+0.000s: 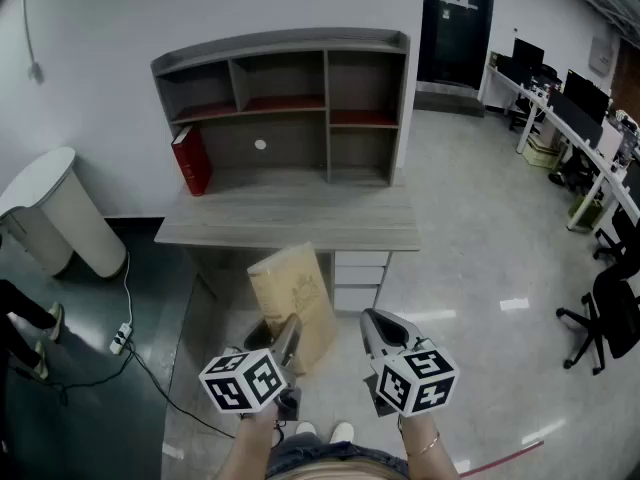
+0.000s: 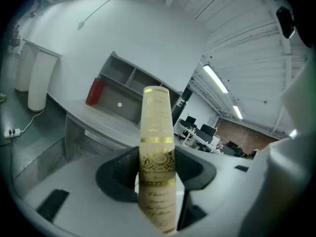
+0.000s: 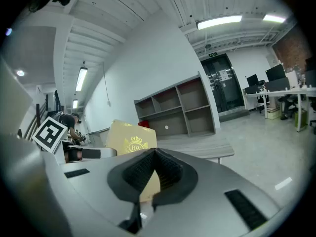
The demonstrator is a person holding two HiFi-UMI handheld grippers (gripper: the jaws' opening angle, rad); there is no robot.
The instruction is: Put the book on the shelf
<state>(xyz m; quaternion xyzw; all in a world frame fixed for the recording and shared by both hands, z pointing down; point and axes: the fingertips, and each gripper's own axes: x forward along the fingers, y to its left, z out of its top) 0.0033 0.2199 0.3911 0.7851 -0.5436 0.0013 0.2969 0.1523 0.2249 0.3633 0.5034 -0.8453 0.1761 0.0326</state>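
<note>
A tan hardback book (image 1: 296, 293) with gold print is clamped upright in my left gripper (image 1: 288, 336), low in the head view, well short of the desk. In the left gripper view its spine (image 2: 157, 147) stands between the two dark pads (image 2: 120, 174), and the left gripper (image 2: 157, 172) is shut on it. Beside it my right gripper (image 1: 378, 320) has its jaws together with nothing in them. The right gripper (image 3: 152, 174) looks past the book's cover (image 3: 129, 141). Ahead, the grey shelf unit (image 1: 285, 88) stands on a grey desk (image 1: 290, 218), with a red book (image 1: 190, 160) leaning at its left end.
A white rounded cabinet (image 1: 58, 208) stands left of the desk, with a power strip and cable (image 1: 120, 338) on the dark floor. Someone's legs (image 1: 25, 318) show at the left edge. Drawers (image 1: 360, 273) sit under the desk. Office desks with monitors (image 1: 570, 108) and chairs (image 1: 610, 308) fill the right.
</note>
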